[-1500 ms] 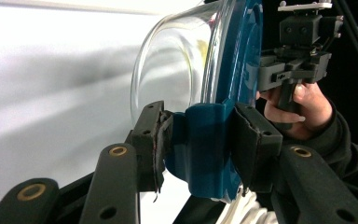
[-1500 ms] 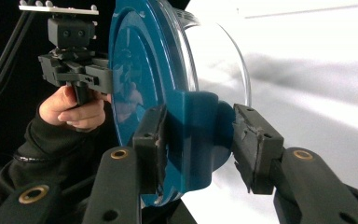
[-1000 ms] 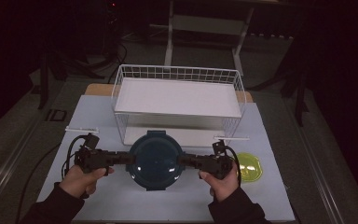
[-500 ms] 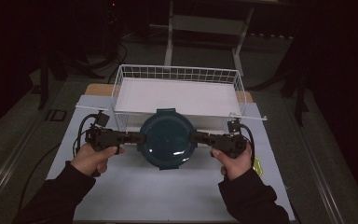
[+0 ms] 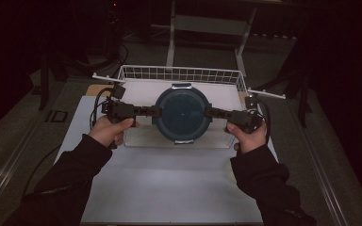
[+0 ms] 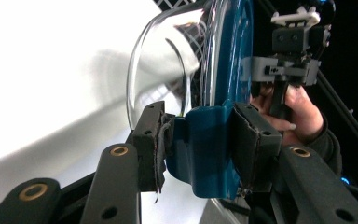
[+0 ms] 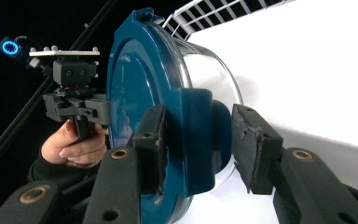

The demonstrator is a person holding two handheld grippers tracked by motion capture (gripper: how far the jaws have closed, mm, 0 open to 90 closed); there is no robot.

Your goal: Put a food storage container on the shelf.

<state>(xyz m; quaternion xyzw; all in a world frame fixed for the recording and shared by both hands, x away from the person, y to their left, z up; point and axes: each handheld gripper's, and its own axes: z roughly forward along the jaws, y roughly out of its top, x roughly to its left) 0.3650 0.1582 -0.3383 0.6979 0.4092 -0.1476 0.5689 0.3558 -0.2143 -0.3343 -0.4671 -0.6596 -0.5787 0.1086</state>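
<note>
The lidded container (image 5: pixel 182 113) hangs over the near side of the wire basket (image 5: pixel 226 75), between the left gripper (image 5: pixel 153 111) and the right gripper (image 5: pixel 210 112), above the table (image 5: pixel 169 188).

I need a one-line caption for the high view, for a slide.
Two hand-held grippers, left and right, hold a blue-lidded container by its side clips above a white wire basket.

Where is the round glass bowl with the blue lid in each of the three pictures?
High view: the round glass bowl with the blue lid is in the middle, held over the white wire basket.
Left gripper view: upper middle, its blue side clip between the jaws.
Right gripper view: centre-left, its clip between the jaws.
Shared landmark: the white wire basket.
</note>
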